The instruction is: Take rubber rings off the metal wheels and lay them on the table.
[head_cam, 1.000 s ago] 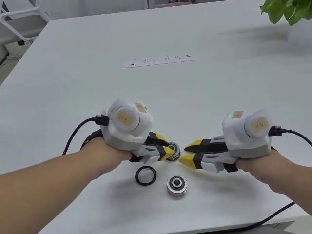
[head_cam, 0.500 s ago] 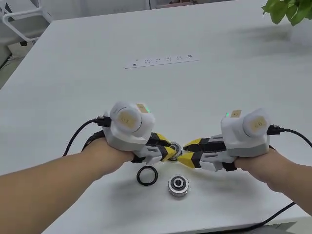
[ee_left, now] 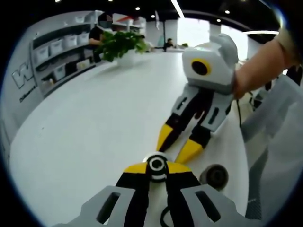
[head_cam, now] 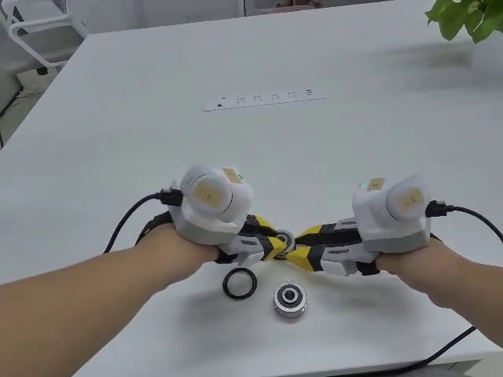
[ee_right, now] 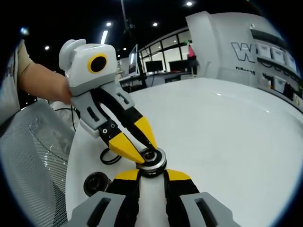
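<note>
My left gripper [head_cam: 277, 242] is shut on a small metal wheel [head_cam: 284, 237] held just above the table. In the left gripper view the wheel [ee_left: 156, 163] sits between my yellow tips. My right gripper [head_cam: 297, 250] faces it from the right, open a little, with its tips against the wheel [ee_right: 152, 160]. The right gripper view shows a dark band around that wheel's rim. A loose black rubber ring [head_cam: 239, 283] lies flat on the table below the left gripper. Beside the ring lies a second metal wheel [head_cam: 290, 300].
The white table [head_cam: 354, 133] stretches away with a flush socket strip [head_cam: 263, 99] in the middle. A green plant [head_cam: 468, 16] stands at the far right corner. Black cables trail from both grippers toward the near edge.
My right gripper has moved left until its tips meet the wheel held by the left gripper. The ring and the second wheel have not moved on the table.
</note>
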Available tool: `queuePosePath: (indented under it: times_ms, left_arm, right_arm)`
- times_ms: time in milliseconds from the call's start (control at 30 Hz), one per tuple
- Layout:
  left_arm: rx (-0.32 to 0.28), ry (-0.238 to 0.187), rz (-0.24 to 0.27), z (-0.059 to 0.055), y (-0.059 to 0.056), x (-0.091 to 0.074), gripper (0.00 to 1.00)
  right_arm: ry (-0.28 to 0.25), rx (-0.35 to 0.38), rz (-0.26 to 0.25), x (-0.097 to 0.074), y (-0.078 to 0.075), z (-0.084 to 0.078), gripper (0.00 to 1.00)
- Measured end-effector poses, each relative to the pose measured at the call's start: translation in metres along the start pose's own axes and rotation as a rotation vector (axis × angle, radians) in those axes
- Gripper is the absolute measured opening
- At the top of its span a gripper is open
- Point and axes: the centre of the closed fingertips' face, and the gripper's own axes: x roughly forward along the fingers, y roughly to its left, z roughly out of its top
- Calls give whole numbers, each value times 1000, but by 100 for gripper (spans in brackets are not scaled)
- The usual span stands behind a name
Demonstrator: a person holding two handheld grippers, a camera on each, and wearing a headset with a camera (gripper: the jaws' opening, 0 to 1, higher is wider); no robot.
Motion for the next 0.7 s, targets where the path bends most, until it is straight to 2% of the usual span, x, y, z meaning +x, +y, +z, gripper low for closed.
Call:
queuePosePath:
  times_ms: [700]
  left_arm:
    - [-16,-3,11,-1,-1,0,13]
  right_arm:
    - [18,4,-16,-4,0,-3,5]
